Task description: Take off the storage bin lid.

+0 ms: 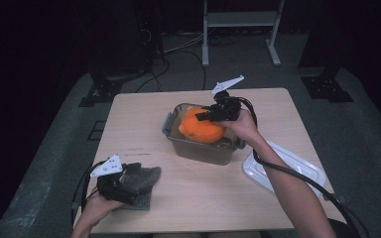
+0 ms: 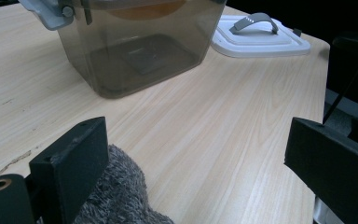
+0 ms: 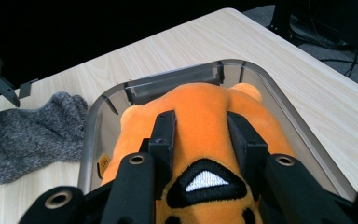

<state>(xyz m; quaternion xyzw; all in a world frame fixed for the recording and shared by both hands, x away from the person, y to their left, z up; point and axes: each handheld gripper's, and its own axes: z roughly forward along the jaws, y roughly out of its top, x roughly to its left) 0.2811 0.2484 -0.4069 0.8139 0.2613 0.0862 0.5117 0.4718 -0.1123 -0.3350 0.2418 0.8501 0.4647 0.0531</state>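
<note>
The right gripper (image 3: 200,140), clenched on the orange plush toy (image 3: 200,107), should lower it squarely inside the clear container (image 3: 303,140) before letting go.

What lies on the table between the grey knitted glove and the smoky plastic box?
Nothing: in the high view, bare wood separates the grey knitted glove from the box. The left gripper view shows the same bare stretch of table.

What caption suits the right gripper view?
Right gripper pinches an orange plush toy inside a clear bin, grey sock nearby.

Bare tabletop (image 1: 198,186) between sock (image 1: 141,179), bin (image 1: 201,148)
</note>
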